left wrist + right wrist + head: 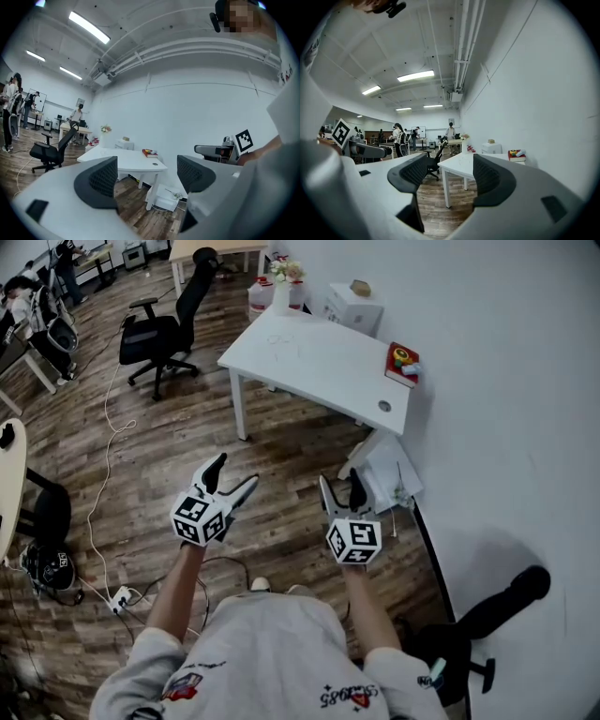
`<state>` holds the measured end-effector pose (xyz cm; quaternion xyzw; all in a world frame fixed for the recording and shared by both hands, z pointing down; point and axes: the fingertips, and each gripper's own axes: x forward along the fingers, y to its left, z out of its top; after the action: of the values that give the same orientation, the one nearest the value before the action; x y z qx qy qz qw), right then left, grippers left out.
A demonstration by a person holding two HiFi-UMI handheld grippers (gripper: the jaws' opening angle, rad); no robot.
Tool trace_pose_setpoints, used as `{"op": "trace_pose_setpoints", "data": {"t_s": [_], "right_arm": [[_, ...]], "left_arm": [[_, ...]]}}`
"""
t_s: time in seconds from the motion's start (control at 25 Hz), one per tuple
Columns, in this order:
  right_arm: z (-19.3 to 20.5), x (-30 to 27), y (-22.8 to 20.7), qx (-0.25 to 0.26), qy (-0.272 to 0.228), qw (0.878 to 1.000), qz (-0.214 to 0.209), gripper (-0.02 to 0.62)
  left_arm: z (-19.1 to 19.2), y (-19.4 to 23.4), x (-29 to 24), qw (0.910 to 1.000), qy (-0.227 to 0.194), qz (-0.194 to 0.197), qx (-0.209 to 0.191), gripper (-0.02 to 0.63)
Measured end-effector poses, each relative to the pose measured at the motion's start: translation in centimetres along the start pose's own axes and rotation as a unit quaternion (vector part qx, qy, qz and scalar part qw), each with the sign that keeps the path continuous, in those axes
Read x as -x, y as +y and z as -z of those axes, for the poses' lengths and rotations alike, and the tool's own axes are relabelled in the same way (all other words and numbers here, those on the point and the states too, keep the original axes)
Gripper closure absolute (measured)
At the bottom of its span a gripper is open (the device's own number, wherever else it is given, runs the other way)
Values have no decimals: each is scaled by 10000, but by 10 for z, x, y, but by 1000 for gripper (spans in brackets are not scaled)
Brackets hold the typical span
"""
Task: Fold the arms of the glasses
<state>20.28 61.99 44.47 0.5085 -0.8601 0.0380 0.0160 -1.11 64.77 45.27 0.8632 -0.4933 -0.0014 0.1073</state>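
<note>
- Your left gripper (236, 472) and right gripper (339, 478) hover side by side, each with jaws wide apart and nothing between them.
- You have the glasses (279, 339), if that faint thin shape is them, on the white table (323, 371), well ahead of both grippers; their direction is too small to tell.
- A vase (281, 298) at the table's far corner holds flowers (285, 270).

Faint thin item (281, 339) on white table (328, 371) too small to identify, objects atop red book (402, 365) indistinct, beige table (8, 493) cut by left edge, distant seated person (19, 294) unresolved.
</note>
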Motion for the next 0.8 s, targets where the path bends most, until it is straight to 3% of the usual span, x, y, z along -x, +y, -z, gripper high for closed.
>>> {"op": "trace_pose_setpoints", "data": {"t_s": [0.4, 0.8], "right_arm": [[13, -39, 17, -33, 155, 9999, 4, 313], [16, -150, -29, -173, 205, 9996, -104, 318]], "left_arm": [[7, 47, -6, 9997, 213, 68, 75, 230], [-1, 106, -96, 9993, 362, -14, 32, 230]]}}
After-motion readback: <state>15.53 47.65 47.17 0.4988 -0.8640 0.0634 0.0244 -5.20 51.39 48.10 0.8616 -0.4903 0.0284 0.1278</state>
